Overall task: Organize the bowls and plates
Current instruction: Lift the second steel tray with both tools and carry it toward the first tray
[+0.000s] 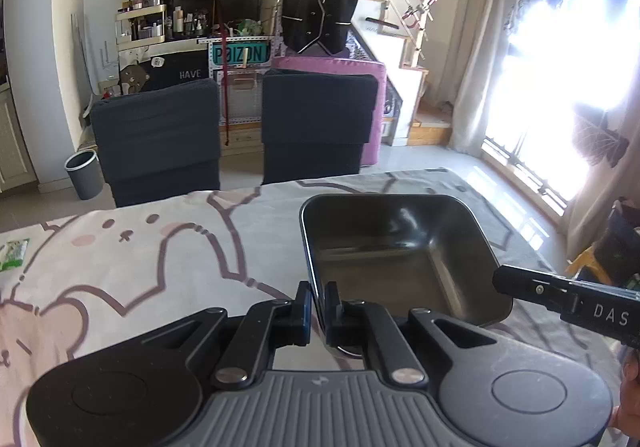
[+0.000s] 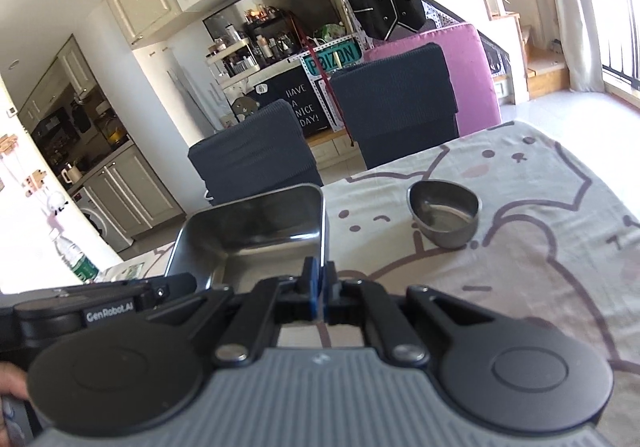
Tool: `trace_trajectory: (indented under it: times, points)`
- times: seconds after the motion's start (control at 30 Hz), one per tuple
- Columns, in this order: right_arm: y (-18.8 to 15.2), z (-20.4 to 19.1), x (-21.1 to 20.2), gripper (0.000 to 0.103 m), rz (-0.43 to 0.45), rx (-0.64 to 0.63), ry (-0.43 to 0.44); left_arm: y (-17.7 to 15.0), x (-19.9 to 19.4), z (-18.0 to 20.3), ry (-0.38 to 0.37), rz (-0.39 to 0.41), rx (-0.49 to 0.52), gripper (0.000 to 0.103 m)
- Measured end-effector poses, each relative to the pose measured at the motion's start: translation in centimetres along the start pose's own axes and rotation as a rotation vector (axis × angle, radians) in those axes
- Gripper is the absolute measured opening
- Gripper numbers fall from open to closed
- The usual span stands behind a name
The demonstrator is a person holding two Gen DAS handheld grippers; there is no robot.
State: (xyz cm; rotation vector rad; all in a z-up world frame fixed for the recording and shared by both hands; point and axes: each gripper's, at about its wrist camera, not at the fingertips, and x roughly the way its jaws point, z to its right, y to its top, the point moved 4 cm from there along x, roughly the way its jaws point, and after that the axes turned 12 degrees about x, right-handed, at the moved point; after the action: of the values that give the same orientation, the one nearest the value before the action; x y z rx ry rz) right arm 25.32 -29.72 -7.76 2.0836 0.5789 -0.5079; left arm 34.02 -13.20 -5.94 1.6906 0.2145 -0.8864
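Two grippers, left gripper (image 1: pixel 318 305) and right gripper (image 2: pixel 320 285), are pinched onto opposite rims of the square metal tray (image 2: pixel 256 231), held above the table (image 2: pixel 540 287); the round bowl (image 2: pixel 444 213) is left unstacked nearby.

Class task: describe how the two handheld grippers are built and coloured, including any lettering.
Each gripper, left and right, has a grey ribbed base between two round black discs, black linkage arms with silver pivots, and black fingers with blue pads. White lettering shows on their bodies: "GenRobot.AI" on the left, "DAS" on the right. No cables or sleeves show.
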Motion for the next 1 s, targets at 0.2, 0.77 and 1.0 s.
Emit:
trace_trajectory:
  times: [0.2, 0.77, 1.0]
  points:
    - [-0.9, 1.4, -3.5, 0.003, 0.012, -0.043, -0.005, -2.0, -1.6, 3.0, -0.048, -0.007, -0.024, 0.006]
    - [-2.9, 6.5, -9.7, 0.003, 0.051, -0.049, -0.096, -6.9, 0.4, 11.8, -0.189, -0.136, 0.024, 0.009]
    - [-4.0, 7.4, -8.4, 0.003, -0.04, -0.092, -0.165, -8.7, 1.7, 12.9, -0.183, -0.216, 0.075, 0.011]
